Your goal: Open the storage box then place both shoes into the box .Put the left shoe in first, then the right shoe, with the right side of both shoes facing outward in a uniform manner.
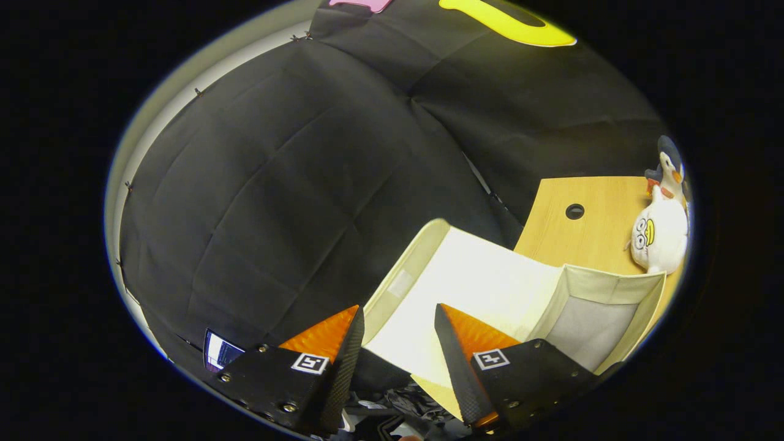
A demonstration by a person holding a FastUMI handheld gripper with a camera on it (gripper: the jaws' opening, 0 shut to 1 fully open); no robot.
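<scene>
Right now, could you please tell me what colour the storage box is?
The storage box is cream, seen best in the gripper view.

The gripper [398,327] has two wedge-shaped jaws that stand apart, with nothing pressed between them. Each jaw narrows to a point and has a woven, carbon-like texture on its inner edge. Each sits on a dark mount with small round screws and one square black-and-white marker.
</scene>
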